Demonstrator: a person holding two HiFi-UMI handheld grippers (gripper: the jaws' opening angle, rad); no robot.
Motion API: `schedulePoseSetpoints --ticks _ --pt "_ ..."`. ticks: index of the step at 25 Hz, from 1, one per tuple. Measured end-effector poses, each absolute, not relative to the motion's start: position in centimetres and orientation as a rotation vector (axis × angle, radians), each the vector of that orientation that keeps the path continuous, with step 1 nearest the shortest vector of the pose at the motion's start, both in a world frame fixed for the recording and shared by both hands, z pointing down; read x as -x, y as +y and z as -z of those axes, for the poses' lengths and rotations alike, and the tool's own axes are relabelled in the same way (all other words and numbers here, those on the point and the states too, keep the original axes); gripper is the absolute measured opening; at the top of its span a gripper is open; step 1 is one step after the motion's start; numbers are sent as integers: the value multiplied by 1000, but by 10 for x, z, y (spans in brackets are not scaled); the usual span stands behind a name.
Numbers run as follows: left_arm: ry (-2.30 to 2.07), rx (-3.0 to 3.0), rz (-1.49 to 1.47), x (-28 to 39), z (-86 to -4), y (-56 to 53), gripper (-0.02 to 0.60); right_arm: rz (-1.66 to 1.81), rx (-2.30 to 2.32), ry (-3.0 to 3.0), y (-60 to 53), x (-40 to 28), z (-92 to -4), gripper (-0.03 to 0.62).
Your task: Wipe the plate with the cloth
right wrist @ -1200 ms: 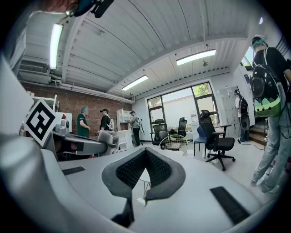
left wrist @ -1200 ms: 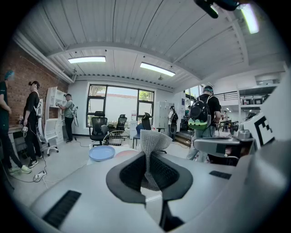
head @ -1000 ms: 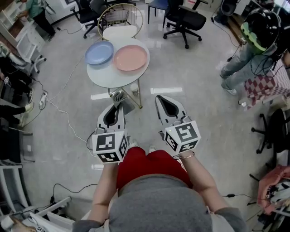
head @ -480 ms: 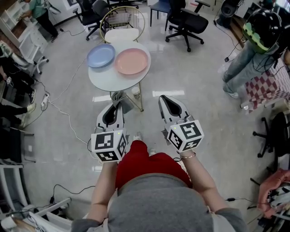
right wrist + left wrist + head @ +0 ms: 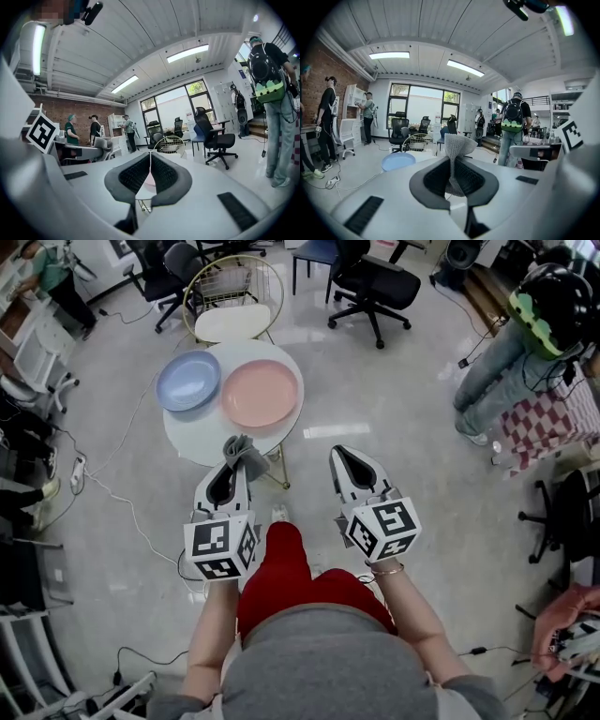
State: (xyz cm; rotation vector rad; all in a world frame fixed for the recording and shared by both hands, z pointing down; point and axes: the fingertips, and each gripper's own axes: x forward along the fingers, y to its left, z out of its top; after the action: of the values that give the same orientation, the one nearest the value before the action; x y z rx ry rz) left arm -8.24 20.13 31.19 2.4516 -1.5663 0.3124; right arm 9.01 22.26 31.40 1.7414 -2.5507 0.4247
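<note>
The left gripper (image 5: 232,470) pinches a grey cloth (image 5: 246,454) between its jaws, and the cloth's free end stands up past the tips. The right gripper (image 5: 345,461) has its jaws pressed together on nothing. Both hang just short of a round white table (image 5: 192,439), with the cloth over its near edge. On the table lie 2 plates side by side: a blue plate (image 5: 187,381) at left and a pink plate (image 5: 260,393) at right.
</note>
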Motion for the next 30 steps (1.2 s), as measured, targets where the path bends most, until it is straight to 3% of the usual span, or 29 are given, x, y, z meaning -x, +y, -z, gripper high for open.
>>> schedulePoseSetpoints --ticks 14,30 --pt "-1469 -2425 -384 106 -347 14 34 -484 -1746 -2518 32 -54 -325 29" --pt "-1413 -2298 -463 108 -400 -67 34 -566 -1700 -2449 -57 -54 -358 29"
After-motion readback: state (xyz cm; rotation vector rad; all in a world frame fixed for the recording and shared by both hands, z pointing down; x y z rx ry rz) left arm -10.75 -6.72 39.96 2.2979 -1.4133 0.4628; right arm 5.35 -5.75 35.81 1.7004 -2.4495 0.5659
